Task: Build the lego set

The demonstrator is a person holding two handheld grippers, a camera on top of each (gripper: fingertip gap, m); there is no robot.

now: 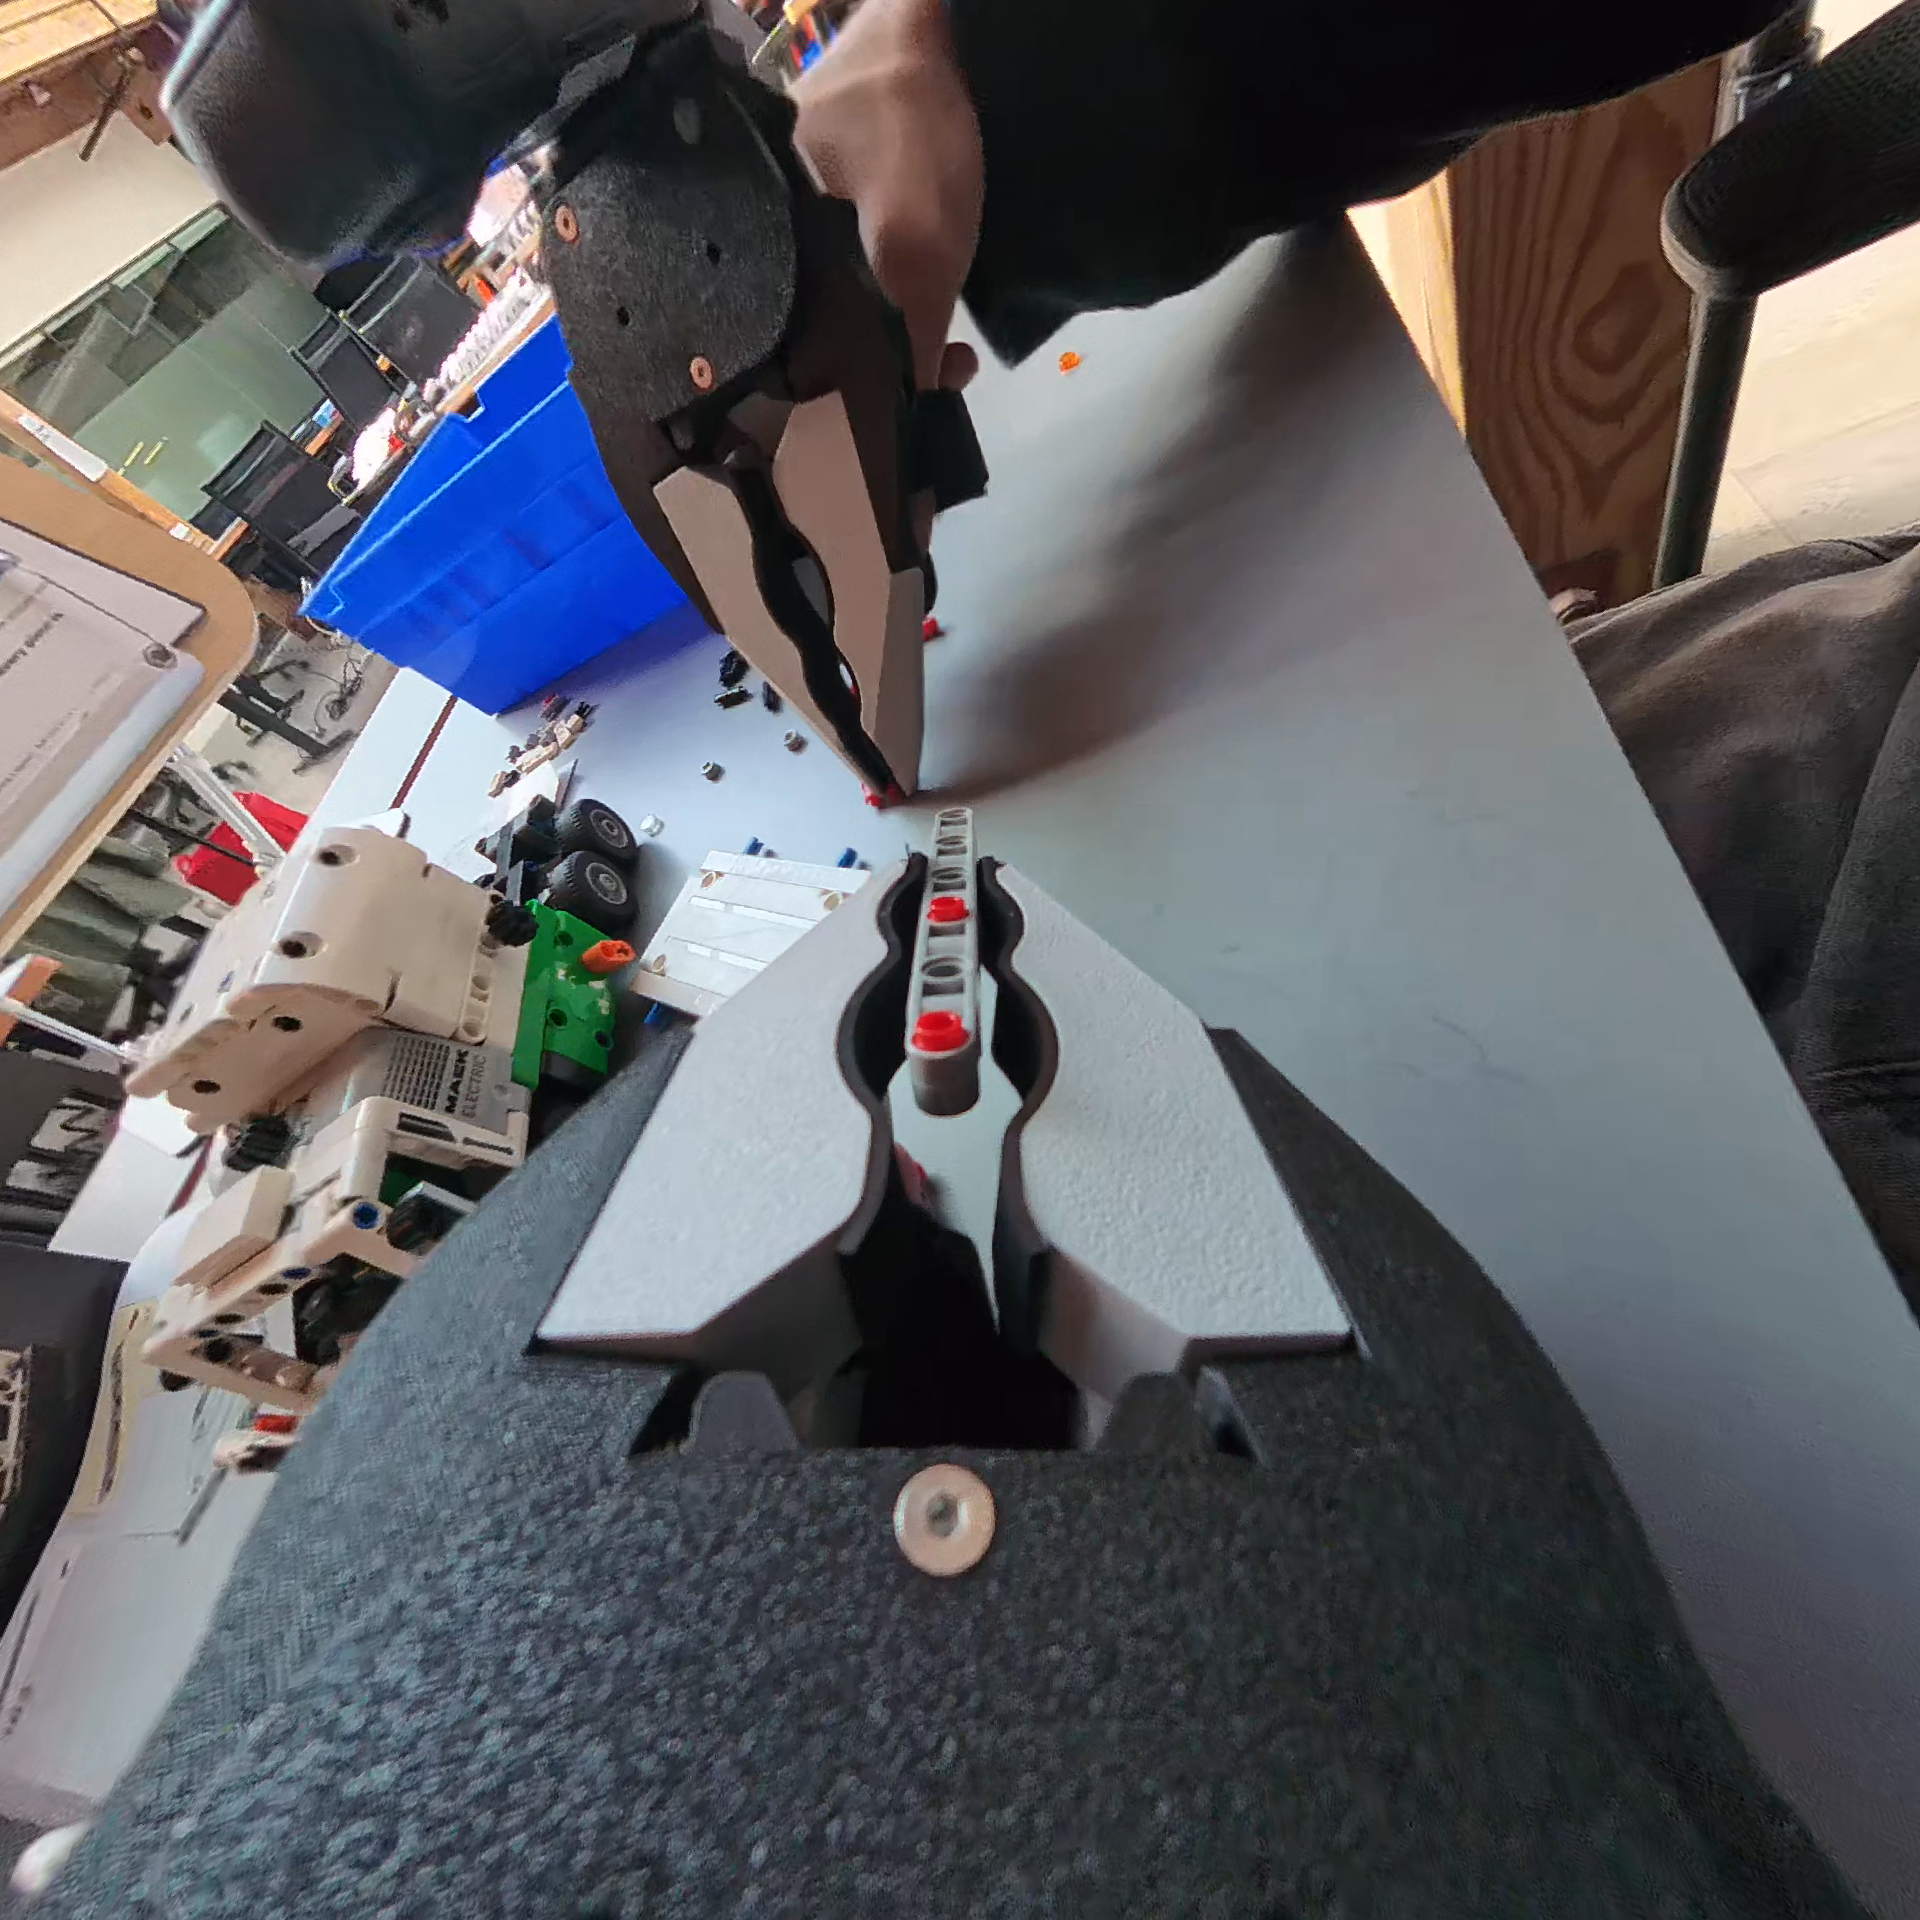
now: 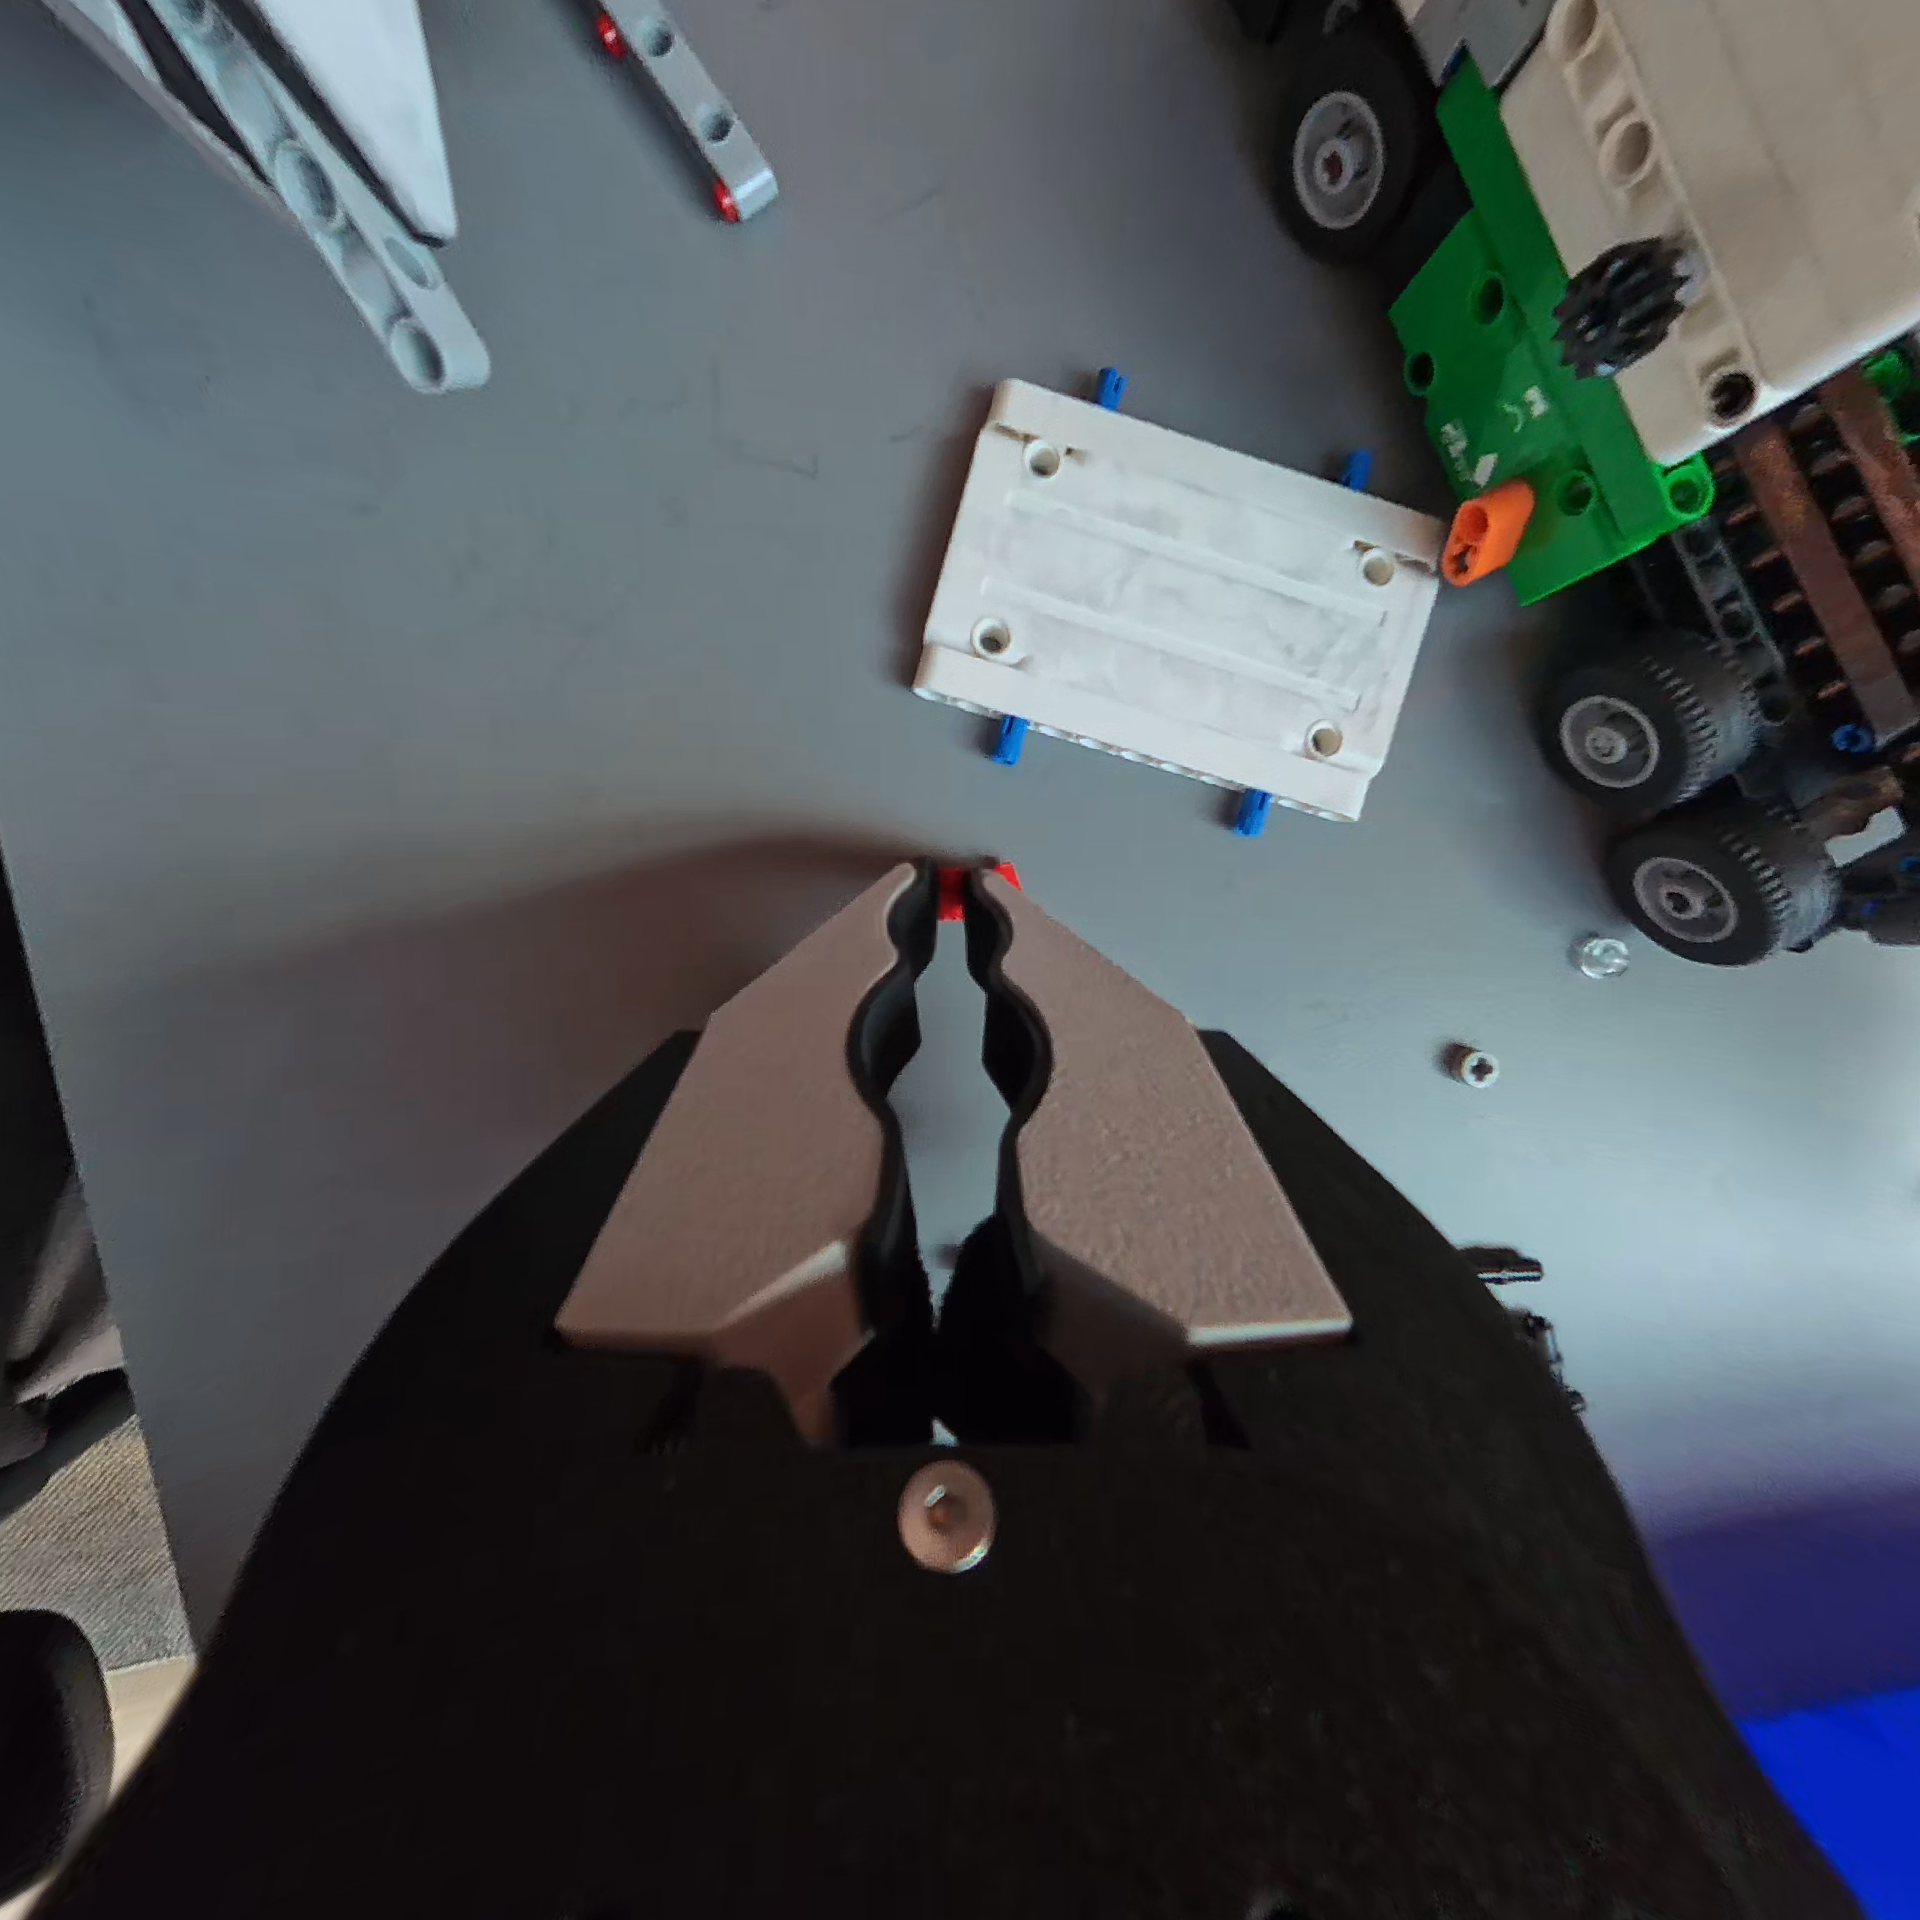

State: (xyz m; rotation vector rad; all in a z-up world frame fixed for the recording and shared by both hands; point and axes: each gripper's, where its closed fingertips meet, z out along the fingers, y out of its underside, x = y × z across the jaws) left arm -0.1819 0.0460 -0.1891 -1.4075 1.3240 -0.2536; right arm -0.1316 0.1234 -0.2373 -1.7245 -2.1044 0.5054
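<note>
Two tools nearly tip to tip: left tool (image 1: 948, 904) clamps a grey beam (image 1: 943, 977) lengthwise, pointing at the red pin (image 2: 950, 891) pinched by the right tool (image 2: 948, 883) on the desk (image 1: 1299, 831).

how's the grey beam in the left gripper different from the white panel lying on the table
The grey beam is long, narrow and lined with round holes; the white panel is a broad flat rectangle with holes at its corners.
The beam is clamped in the left gripper, its far end near the table; the panel lies flat, untouched.
The beam carries red pins; the panel has blue pins on its edges.
Both are pale parts with pins fitted.
</note>
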